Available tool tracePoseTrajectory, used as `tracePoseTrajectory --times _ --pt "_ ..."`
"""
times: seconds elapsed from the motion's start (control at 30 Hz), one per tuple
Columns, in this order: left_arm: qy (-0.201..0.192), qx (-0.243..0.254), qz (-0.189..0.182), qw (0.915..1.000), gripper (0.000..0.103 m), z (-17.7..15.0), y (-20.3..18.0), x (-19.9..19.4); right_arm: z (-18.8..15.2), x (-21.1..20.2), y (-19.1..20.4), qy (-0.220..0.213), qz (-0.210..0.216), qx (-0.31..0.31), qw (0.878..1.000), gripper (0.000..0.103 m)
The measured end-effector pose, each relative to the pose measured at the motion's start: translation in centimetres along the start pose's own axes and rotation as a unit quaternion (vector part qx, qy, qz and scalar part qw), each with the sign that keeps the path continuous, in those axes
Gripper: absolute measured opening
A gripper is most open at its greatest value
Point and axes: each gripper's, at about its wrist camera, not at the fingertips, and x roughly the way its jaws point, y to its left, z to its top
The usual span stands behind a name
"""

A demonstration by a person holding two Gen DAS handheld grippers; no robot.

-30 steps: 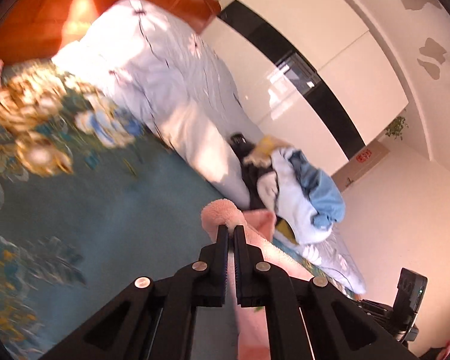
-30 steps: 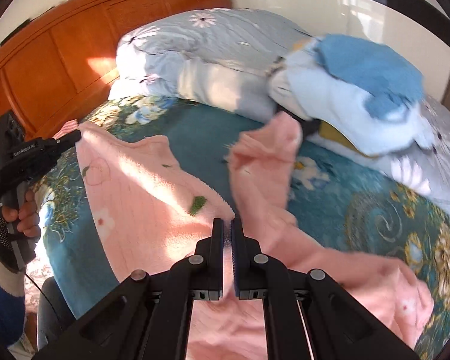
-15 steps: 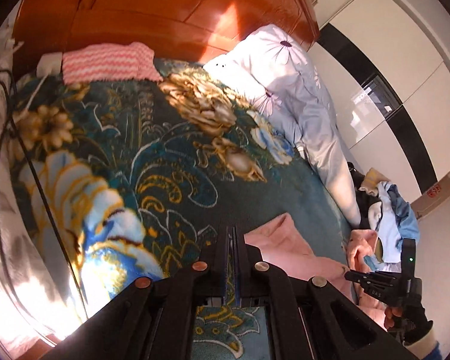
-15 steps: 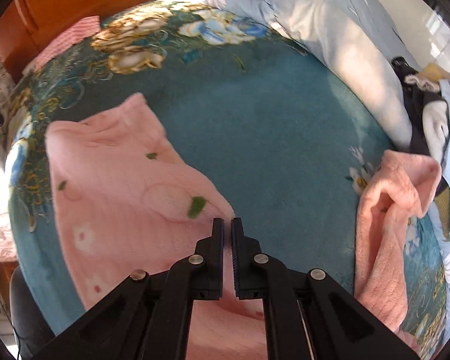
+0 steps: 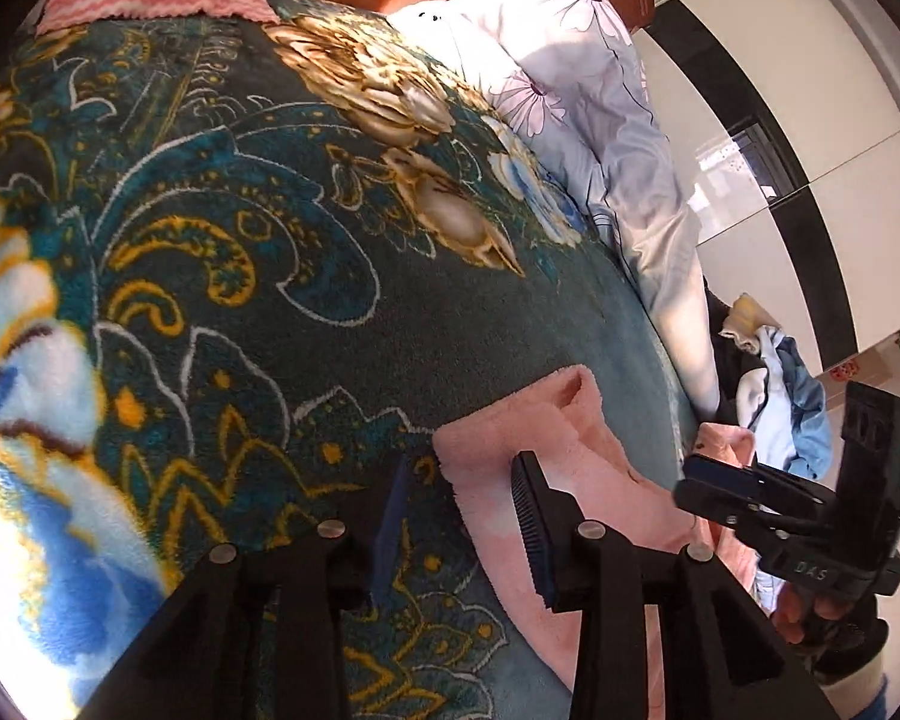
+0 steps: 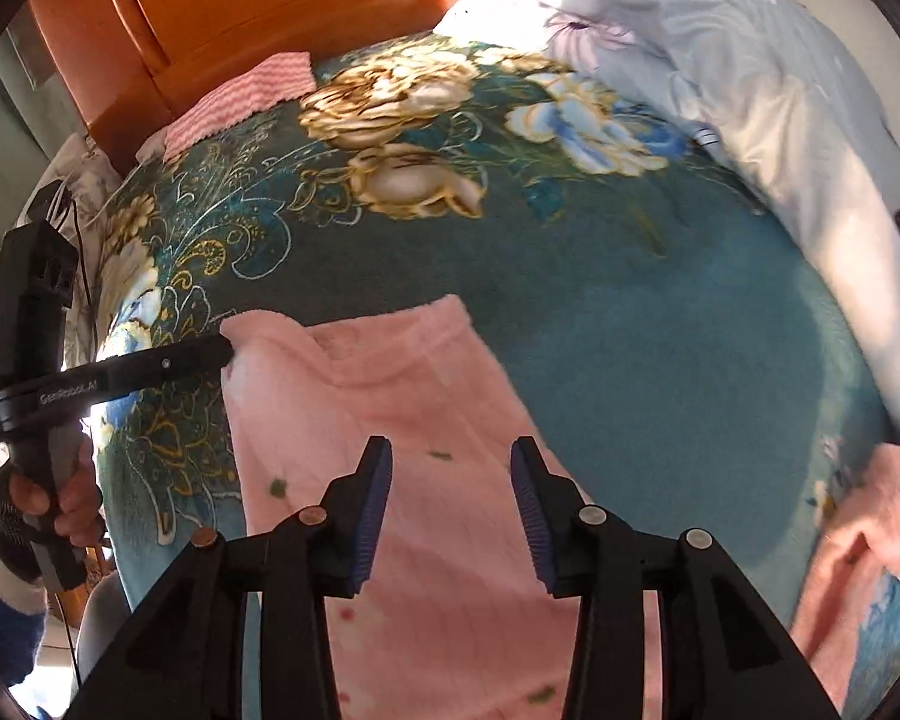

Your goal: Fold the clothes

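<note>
both grippers stand with their jaws apart and hold nothing. the left gripper (image 5: pixel 459 480) hovers at the corner of the pink garment (image 6: pixel 390 420), its right finger over the fuzzy pink edge and its left finger over the teal floral blanket (image 5: pixel 240 240); seen from the right wrist, its tip sits right at that same corner, though i cannot tell whether it touches the cloth. the right gripper (image 6: pixel 450 468) hangs above the middle of the garment, which lies spread flat on the blanket with small green spots showing on it. another pink bunched piece (image 6: pixel 870 510) rests near the right edge of the bed, apart from the flat part. a pink-and-white zigzag cloth (image 6: pixel 240 96) lies by the wooden headboard (image 6: pixel 210 0). a pale floral pillow (image 5: pixel 570 60) lies along the far side, and a heap of blue and white clothes (image 5: pixel 780 390) sits beyond it.
</note>
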Motion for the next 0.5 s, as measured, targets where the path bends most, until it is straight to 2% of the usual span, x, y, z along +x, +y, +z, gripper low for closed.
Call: tracePoseTrajectory --times 0.2,0.3,0.33,0.37,0.4,0.5 --pt "0.01 0.03 -0.013 0.9994 0.048 -0.3 -0.4 0.7 2.0 5.1 0.6 0.033 -0.002 -0.006 0.999 0.042" --pt "0.009 0.036 -0.019 0.9991 0.05 -0.3 -0.3 0.9 1.8 5.8 1.4 0.042 -0.017 -0.03 0.999 0.041" --pt "0.009 0.036 -0.023 0.9991 0.051 -0.2 -0.3 1.0 1.6 5.9 1.7 0.039 -0.022 -0.037 0.998 0.038" --pt "0.008 0.036 -0.026 0.999 0.053 -0.1 -0.3 1.0 1.6 5.8 1.8 0.036 -0.024 -0.036 0.998 0.019" --pt "0.008 0.035 -0.031 0.9989 0.054 0.0 -0.3 1.1 1.9 5.1 1.4 0.027 -0.022 -0.028 0.999 0.007" --pt "0.008 0.032 -0.049 0.9983 0.06 0.3 -0.2 1.3 2.6 2.7 0.2 -0.007 -0.024 -0.006 1.0 0.006"
